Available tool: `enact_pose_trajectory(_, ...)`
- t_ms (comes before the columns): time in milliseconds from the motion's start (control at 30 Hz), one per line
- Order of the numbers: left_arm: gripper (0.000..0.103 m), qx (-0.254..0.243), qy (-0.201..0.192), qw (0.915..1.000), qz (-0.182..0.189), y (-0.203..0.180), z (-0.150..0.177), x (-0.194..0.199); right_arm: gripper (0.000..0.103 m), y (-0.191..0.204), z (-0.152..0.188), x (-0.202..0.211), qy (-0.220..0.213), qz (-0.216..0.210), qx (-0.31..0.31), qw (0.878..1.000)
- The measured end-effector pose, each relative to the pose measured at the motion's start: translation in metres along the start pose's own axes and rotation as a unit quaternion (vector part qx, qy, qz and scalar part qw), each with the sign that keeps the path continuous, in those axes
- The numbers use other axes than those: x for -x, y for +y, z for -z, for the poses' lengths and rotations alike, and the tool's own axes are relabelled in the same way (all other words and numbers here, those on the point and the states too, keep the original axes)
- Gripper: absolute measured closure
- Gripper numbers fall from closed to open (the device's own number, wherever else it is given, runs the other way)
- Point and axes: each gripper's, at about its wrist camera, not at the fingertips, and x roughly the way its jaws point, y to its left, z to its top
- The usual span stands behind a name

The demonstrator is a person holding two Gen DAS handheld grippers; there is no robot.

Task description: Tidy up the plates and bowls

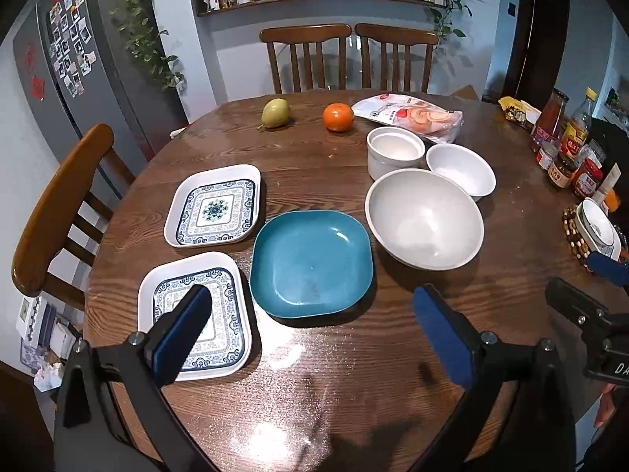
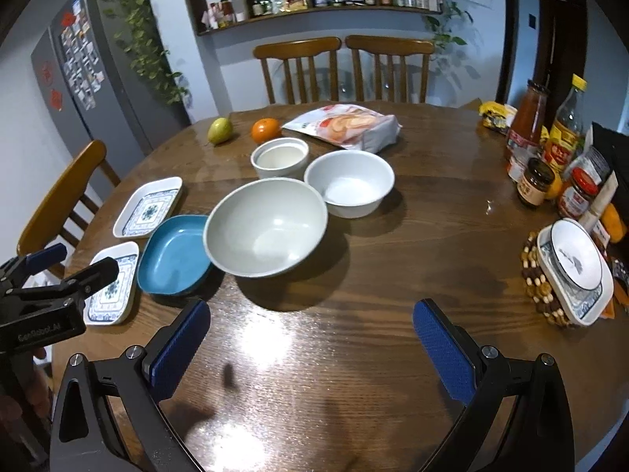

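We see the dishes gathered on the near left half of the round wooden table (image 1: 314, 373): a blue square plate (image 1: 310, 263) sits at the middle, just beside a large grey bowl (image 1: 424, 218) on its right, though we cannot tell whether their rims touch. To the plate's left lie two white patterned trays, the near tray (image 1: 232, 310) and the far tray (image 1: 216, 204), one behind the other and slightly apart. Behind the large bowl stand a smaller white bowl (image 1: 460, 169) and a straight-sided white cup (image 1: 395, 151), close together. Our left gripper (image 1: 310, 334) hovers above the table with its jaws wide and nothing between them; its left finger overlaps the near tray in the left wrist view. Our right gripper (image 2: 310, 350) hangs over bare wood, jaws equally wide and empty. Farther back rest a pear (image 1: 275, 113), an orange (image 1: 338, 117) and a food packet (image 1: 412, 116). At the right edge a white dish (image 2: 576, 263) sits in a patterned tray on a beaded trivet (image 2: 536, 295), near a cluster of sauce bottles and jars (image 2: 550, 149). Wooden chairs (image 1: 346, 59) ring the table.
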Motion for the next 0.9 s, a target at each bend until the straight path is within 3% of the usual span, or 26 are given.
enact_pose_trajectory(900, 0.001, 0.075, -0.003, 0.9959, -0.049, 0.039, 0.014, 0.002, 0.000, 0.039, -0.007, -0.020, 0.008, -0.055, 0.062, 0.997)
